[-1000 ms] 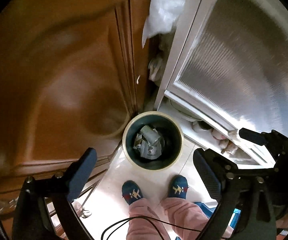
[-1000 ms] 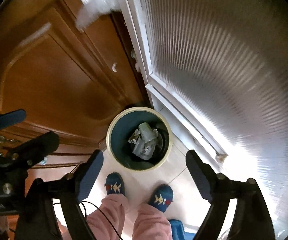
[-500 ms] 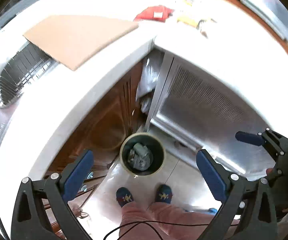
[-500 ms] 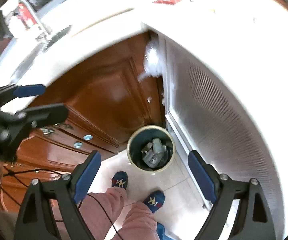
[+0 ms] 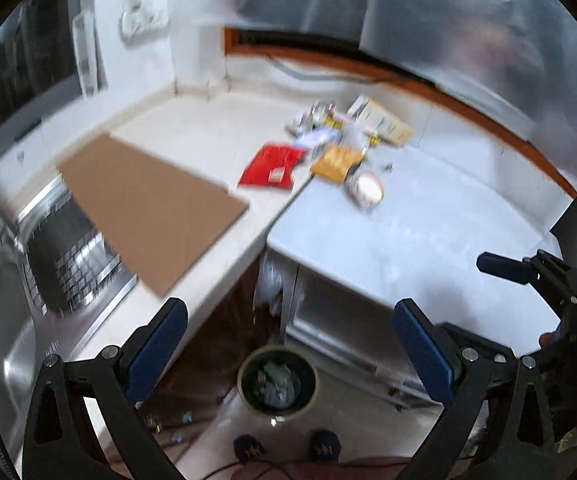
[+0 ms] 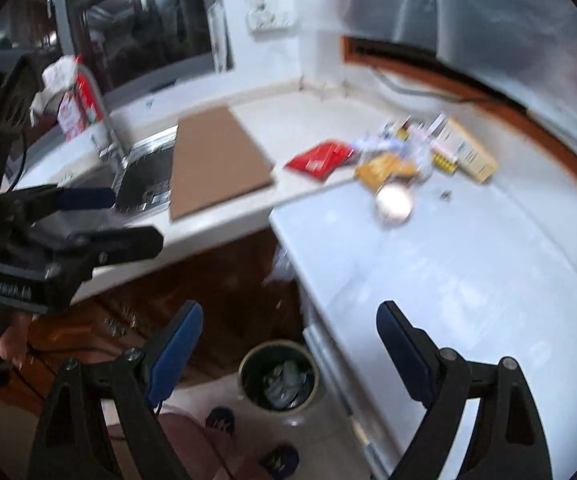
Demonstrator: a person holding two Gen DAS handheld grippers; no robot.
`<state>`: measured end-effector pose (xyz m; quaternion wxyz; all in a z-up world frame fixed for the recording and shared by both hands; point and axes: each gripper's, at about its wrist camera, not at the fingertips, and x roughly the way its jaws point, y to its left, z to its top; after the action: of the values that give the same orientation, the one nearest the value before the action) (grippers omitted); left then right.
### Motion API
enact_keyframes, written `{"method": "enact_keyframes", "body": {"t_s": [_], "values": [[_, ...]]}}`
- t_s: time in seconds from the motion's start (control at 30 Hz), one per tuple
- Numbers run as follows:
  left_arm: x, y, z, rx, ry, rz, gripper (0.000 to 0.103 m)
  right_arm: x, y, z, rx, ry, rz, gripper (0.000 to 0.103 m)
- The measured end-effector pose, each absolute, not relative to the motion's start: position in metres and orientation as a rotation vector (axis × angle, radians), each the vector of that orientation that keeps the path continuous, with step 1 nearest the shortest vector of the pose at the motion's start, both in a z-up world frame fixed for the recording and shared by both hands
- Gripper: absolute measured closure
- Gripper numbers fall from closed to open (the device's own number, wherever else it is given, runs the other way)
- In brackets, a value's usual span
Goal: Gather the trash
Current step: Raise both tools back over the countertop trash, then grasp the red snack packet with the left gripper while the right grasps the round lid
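Note:
A round trash bin [image 5: 277,381] with crumpled waste in it stands on the floor below the counter; it also shows in the right wrist view [image 6: 278,376]. A pile of trash lies far back on the counter: a red packet [image 5: 272,165], a yellow packet [image 5: 335,162], a round white lid [image 5: 368,189] and a beige box [image 5: 384,125]. The same red packet [image 6: 320,158] and beige box [image 6: 468,153] show in the right wrist view. My left gripper [image 5: 288,350] and right gripper [image 6: 286,350] are both open, empty, raised well short of the pile.
A brown cardboard sheet [image 5: 148,204] lies on the counter and overhangs a steel sink [image 5: 4,320]. A faucet [image 6: 108,120] and a red-and-white carton [image 6: 78,102] stand by the window. Wooden cabinet doors [image 6: 208,280] are below. The person's feet [image 5: 284,448] are by the bin.
Both grippers have lifted and tilted up from just above the bin to counter height. The bin has shrunk in view and the counter with its trash pile has come into sight.

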<state>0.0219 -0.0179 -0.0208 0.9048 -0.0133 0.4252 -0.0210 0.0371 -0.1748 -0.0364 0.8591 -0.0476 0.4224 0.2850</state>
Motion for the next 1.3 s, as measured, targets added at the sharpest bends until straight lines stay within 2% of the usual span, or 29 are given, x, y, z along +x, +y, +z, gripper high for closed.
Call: {"method": "enact_keyframes", "body": {"t_s": [0.33,0.5,0.77,0.9,1.13,1.3], "values": [[0.096,-0.022,-0.011,0.002,0.872,-0.07,0.001,0.11,-0.194,-0.028,-0.017,0.854,0.483,0.015],[0.15,-0.005,-0.03,-0.054,0.934,-0.096,0.001,0.152,-0.193,-0.05,0.03,0.91,0.442,0.019],[0.24,0.012,-0.074,-0.065,1.059,-0.157,0.001,0.203,-0.178,-0.082,0.052,0.968,0.358,0.02],[0.274,0.019,-0.095,-0.088,1.112,-0.18,0.001,0.222,-0.172,-0.102,0.052,1.008,0.313,0.027],[0.317,0.022,-0.132,-0.076,1.19,-0.184,0.001,0.236,-0.165,-0.124,0.066,1.058,0.263,0.033],[0.336,0.024,-0.151,-0.09,1.215,-0.18,0.004,0.239,-0.159,-0.132,0.054,1.076,0.242,0.049]]}}
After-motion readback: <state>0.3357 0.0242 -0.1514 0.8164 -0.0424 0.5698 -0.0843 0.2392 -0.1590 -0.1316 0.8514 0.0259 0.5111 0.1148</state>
